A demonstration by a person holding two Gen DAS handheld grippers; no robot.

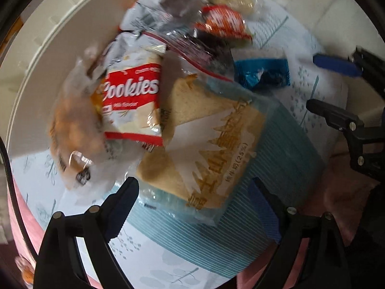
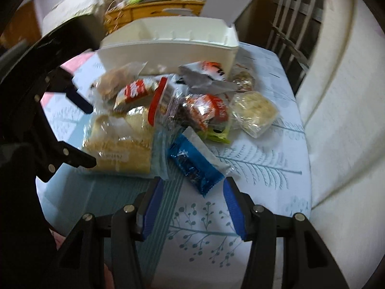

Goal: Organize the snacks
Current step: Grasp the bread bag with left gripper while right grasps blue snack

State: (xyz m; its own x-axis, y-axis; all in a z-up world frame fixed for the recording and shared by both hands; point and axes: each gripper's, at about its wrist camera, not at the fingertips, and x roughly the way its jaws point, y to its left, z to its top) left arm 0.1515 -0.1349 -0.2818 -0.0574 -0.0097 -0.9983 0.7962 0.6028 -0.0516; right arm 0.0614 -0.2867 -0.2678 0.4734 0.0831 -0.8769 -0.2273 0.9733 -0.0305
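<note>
Surface: bench point(image 2: 264, 144) under a pale cloth printed with teal leaves and twigs; a cream cushion point(image 2: 341, 120) lies to the right of it.
Left gripper point(image 1: 195, 207): jaws wide apart, with nothing pressed between them; the bench cloth shows in the gap.
Bread pack point(image 1: 211, 149): clear wrapper with gold print, just ahead of the left jaws, its near corner reaching into their gap, not clamped.
Cookies pack point(image 1: 132, 101): red and white, ahead and to the left of the left jaws, leaning on the bread pack.
Snack pile point(image 2: 180, 110): heaped ahead of both jaws; red packs, clear bags and a pale puffed-rice cake point(image 2: 255, 113) at its right edge.
White bin point(image 2: 173, 45): beyond the pile, far from the right jaws, open at the top.
Blue packet point(image 2: 195, 166): dark blue foil, just ahead of the right jaws, its near end close to their gap but not between the pads.
Right gripper point(image 2: 192, 207): blue-padded jaws partly apart, holding nothing, hanging over bare cloth.
</note>
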